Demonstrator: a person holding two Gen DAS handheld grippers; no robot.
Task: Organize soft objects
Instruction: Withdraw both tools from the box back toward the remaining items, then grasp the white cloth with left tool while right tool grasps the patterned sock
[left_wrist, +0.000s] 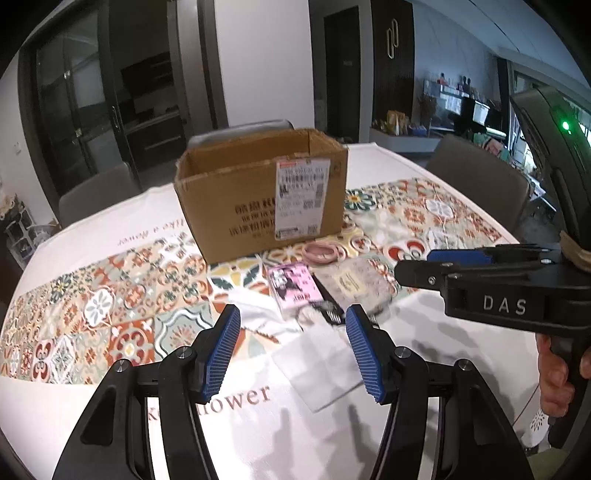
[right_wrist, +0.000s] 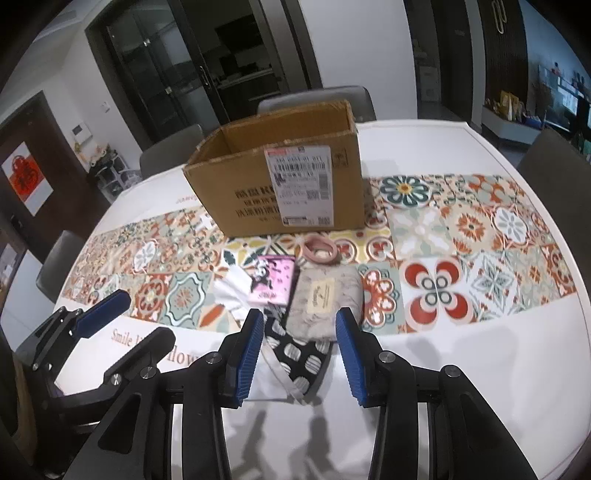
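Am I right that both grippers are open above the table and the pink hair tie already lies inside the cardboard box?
Not quite: the pink hair tie lies on the table in front of the cardboard box, not inside it, as the right wrist view shows. Both the left gripper and right gripper are open.

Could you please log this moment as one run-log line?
left gripper: open, empty | right gripper: open, empty | soft items before cardboard box

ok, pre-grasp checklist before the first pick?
1. Left gripper open, holding nothing: ok.
2. Right gripper open, holding nothing: ok.
3. Box open on top: ok.
4. Box contents: cannot tell, the near wall hides the floor.
5. Soft items loose in front of the box, pink pack, grey pouch, dotted cloth, pink loop: ok, though they overlap.
6. The two grippers stand apart: ok.
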